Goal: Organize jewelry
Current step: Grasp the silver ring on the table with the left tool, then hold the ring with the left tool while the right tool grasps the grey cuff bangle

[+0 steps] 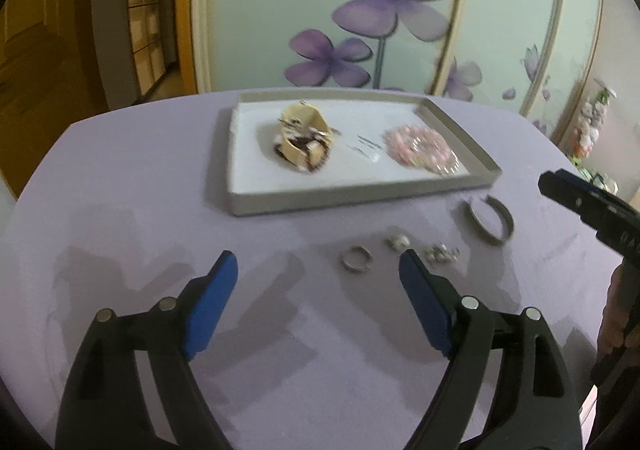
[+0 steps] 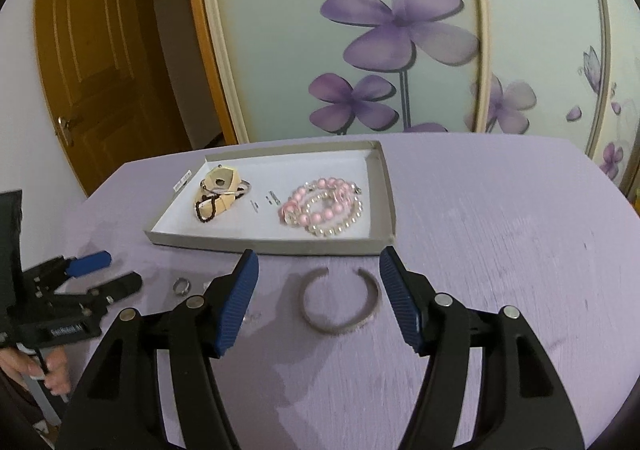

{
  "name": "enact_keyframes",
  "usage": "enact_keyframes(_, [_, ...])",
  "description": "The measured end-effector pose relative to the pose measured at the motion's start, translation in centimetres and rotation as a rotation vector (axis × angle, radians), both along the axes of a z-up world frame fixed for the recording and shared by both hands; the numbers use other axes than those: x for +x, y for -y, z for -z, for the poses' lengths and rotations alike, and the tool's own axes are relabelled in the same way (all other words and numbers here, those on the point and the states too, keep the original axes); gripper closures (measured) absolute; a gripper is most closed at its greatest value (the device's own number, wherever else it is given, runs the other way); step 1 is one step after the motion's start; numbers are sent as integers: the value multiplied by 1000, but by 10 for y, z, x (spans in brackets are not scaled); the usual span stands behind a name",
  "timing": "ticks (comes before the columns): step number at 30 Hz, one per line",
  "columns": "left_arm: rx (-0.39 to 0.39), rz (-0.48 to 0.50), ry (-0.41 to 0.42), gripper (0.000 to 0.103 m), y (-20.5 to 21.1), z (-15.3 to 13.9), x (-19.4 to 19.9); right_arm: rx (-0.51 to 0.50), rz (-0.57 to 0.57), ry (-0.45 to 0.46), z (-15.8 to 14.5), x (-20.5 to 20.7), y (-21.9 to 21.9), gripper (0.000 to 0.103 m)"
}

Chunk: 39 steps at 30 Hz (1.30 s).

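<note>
A silver cuff bangle lies on the lilac tablecloth, just in front of the grey tray. My right gripper hovers over it, open, fingers either side and not touching it. My left gripper is open over bare cloth. Just beyond its right finger lie a silver ring, a small pale earring and a little cluster of silver pieces. The bangle lies further right. In the tray are a cream watch and pink and pearl bead bracelets.
The tray sits at the far middle of the round table, with small pins lying between the watch and the bracelets. A person's hand holds the left gripper. A flowered glass wardrobe and a wooden door stand behind.
</note>
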<state>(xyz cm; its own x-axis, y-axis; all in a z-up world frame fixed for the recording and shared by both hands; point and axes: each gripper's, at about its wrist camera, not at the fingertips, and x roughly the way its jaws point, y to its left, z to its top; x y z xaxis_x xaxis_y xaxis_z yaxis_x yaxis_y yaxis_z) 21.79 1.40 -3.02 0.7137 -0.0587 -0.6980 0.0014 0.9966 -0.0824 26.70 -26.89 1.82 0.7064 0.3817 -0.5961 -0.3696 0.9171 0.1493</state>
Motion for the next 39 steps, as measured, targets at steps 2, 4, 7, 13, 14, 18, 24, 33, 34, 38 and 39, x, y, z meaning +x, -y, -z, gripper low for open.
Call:
enact_keyframes(2, [13, 8, -18, 27, 8, 6, 2, 6, 5, -1, 0, -3, 4, 38])
enact_keyframes(4, [16, 14, -39, 32, 14, 13, 6, 11, 12, 0, -1, -6, 8, 38])
enact_keyframes(7, [24, 12, -70, 39, 22, 22, 14, 17, 21, 1, -2, -6, 13, 38])
enact_keyframes(13, [34, -13, -105, 47, 28, 30, 25, 23, 19, -9, 0, -5, 16, 38])
enact_keyframes(14, [34, -15, -105, 48, 28, 30, 27, 24, 17, -12, 1, -4, 16, 38])
enact_keyframes(18, [46, -23, -111, 56, 31, 32, 33, 26, 10, -20, 3, -3, 14, 38])
enact_keyframes(24, [58, -38, -110, 81, 32, 30, 37, 26, 2, -26, 4, -4, 10, 38])
enact_keyframes(33, [24, -67, -104, 82, 18, 29, 38, 5, -29, -38, 8, -8, -1, 38])
enact_keyframes(34, [21, -77, -104, 82, 12, 29, 36, 2, -31, -40, 9, -8, -1, 38])
enact_keyframes(38, [23, -112, -89, 82, -7, 25, 28, -12, -41, -60, 14, -9, -1, 38])
enact_keyframes(39, [22, -120, -84, 82, -12, 23, 26, -17, -43, -67, 16, -9, -2, 38])
